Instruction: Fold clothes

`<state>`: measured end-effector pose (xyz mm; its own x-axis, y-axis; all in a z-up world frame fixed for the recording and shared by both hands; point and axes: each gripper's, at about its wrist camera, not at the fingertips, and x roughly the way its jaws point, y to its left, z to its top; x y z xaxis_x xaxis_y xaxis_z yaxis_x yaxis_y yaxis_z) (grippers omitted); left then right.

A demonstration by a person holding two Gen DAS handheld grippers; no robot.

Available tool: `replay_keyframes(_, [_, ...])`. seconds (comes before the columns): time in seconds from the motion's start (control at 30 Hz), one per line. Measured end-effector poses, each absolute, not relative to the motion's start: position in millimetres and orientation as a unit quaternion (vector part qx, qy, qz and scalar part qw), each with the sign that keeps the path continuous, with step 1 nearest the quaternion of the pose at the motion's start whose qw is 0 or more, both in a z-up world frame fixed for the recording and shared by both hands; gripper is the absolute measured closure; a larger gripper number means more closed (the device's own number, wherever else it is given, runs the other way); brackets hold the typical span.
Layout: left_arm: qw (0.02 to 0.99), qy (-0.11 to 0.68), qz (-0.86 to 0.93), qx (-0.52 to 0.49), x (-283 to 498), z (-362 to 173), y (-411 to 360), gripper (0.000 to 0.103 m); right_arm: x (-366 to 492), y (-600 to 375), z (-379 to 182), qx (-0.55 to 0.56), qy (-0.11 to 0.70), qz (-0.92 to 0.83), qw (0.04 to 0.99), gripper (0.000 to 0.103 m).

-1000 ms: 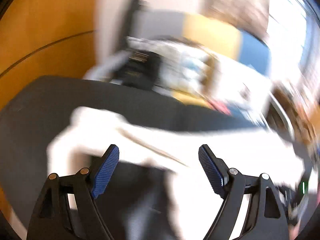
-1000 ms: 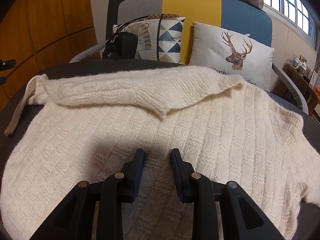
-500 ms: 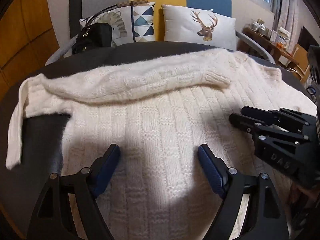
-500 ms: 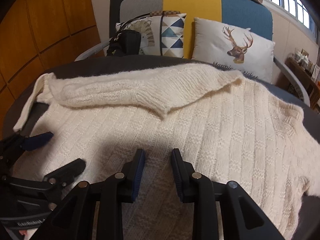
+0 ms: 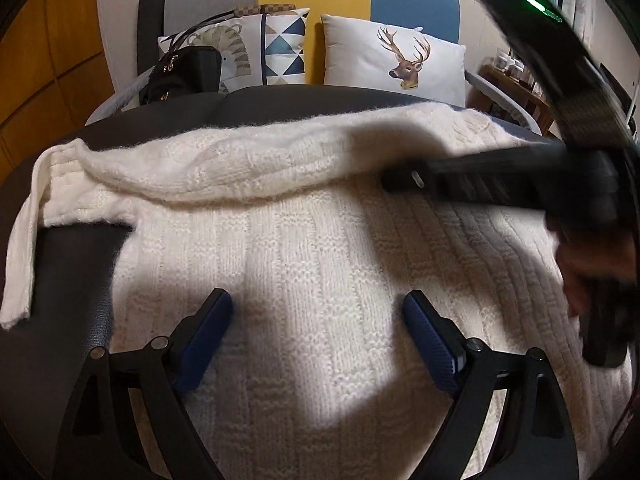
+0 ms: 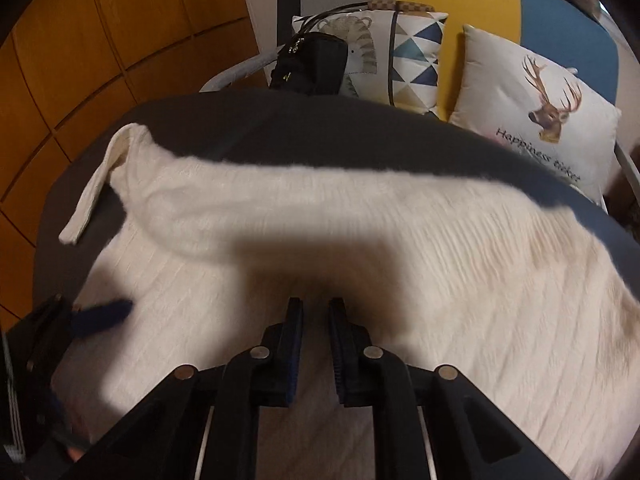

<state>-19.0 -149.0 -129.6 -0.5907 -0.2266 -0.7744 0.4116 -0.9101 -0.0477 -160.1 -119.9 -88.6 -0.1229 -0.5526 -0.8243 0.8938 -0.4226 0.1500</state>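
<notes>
A cream knit sweater lies spread on a dark round table. One sleeve is folded across its far part. My left gripper hovers low over the near left of the body. Its jaws are wide and still opening, with nothing gripped. A blue pad of it shows in the right wrist view. My right gripper, blurred, reaches to the sleeve's cuff end. Its jaws are closing to a narrow gap. Shadow and blur hide whether knit is between them. A hand holds it.
Behind the table stands a grey, yellow and blue sofa with a deer cushion, a patterned cushion and a black handbag. Wooden wall panels are on the left. A small side table with items is at the far right.
My right gripper has swung forward over the sweater towards the sleeve's cuff, and its jaws have narrowed. My left gripper came in over the sweater's near left part, then held still.
</notes>
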Motion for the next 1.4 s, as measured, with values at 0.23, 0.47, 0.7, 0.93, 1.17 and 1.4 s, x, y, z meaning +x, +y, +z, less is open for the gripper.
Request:
replay_keyframes(0.23, [0.173, 0.123, -0.889, 0.406, -16, -131, -152, 0.012, -215, -168, -76, 0.434, 0.185, -0.742, 0.477, 0.090])
replay_keyframes(0.47, [0.169, 0.130, -0.893, 0.396, -13, -132, -154, 0.012, -255, -209, -97, 0.445, 0.200, -0.753, 0.441, 0.090])
replay_keyframes(0.7, [0.171, 0.127, -0.893, 0.395, -13, -130, -153, 0.011, -272, -183, -71, 0.400, 0.154, -0.800, 0.419, 0.090])
replay_keyframes(0.93, [0.173, 0.124, -0.892, 0.399, -16, -129, -155, 0.011, -275, -93, -59, 0.399, 0.160, -0.829, 0.357, 0.089])
replay_keyframes(1.17, [0.176, 0.118, -0.890, 0.404, -16, -128, -155, 0.010, -295, -54, -109, 0.412, 0.226, -0.828, 0.305, 0.087])
replay_keyframes(1.4, [0.181, 0.101, -0.886, 0.415, -22, -129, -153, 0.006, -324, -35, -123, 0.391, 0.204, -0.858, 0.262, 0.078])
